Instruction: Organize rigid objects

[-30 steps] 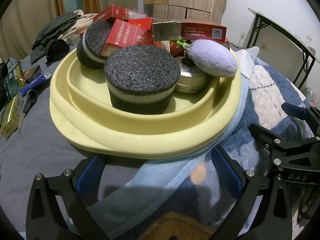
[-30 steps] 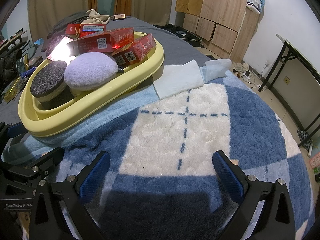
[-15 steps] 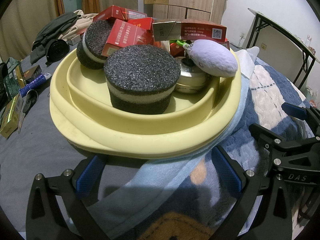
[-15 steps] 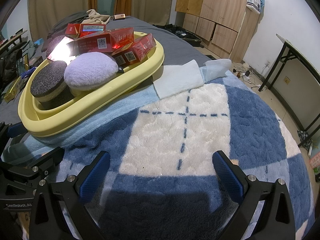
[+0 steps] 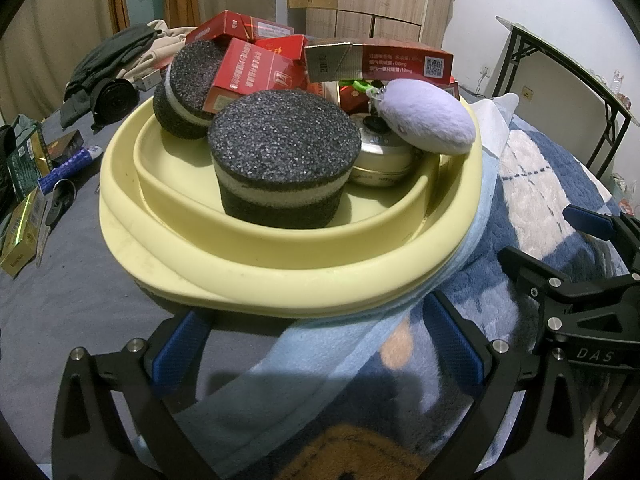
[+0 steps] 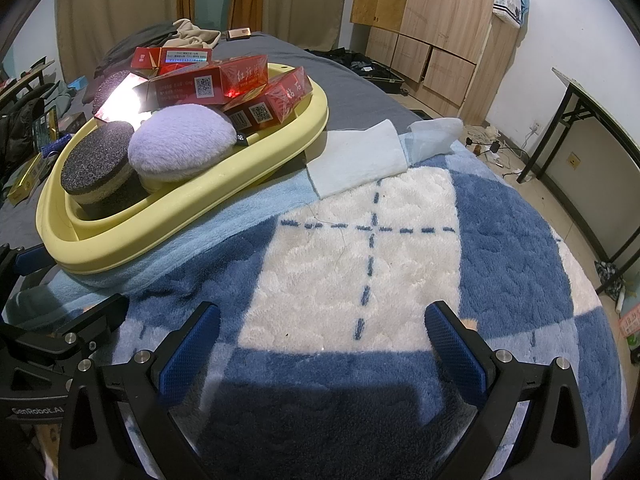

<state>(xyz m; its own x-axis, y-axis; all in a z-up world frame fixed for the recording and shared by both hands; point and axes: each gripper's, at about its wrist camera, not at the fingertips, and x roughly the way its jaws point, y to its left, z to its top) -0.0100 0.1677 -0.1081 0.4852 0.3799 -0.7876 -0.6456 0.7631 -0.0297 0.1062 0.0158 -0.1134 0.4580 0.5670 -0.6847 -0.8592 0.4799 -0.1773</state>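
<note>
A pale yellow basin (image 5: 288,276) (image 6: 224,168) sits on a bed and holds two dark round foam pads (image 5: 280,164), several red cartons (image 5: 256,74) (image 6: 208,80), a round metal tin (image 5: 380,160) and a lilac plush pouch (image 5: 428,116) (image 6: 180,142). My left gripper (image 5: 316,350) is open just in front of the basin's near rim, nothing between its fingers. My right gripper (image 6: 316,346) is open over the blue and white fleece blanket (image 6: 380,248), to the right of the basin, also holding nothing.
A light blue towel (image 5: 304,352) (image 6: 356,156) lies under and beside the basin. Small boxes and a blue tube (image 5: 68,164) lie on the grey sheet at left, dark clothes (image 5: 108,68) behind. Wooden cabinets (image 6: 436,28) and a folding table (image 6: 592,120) stand at right.
</note>
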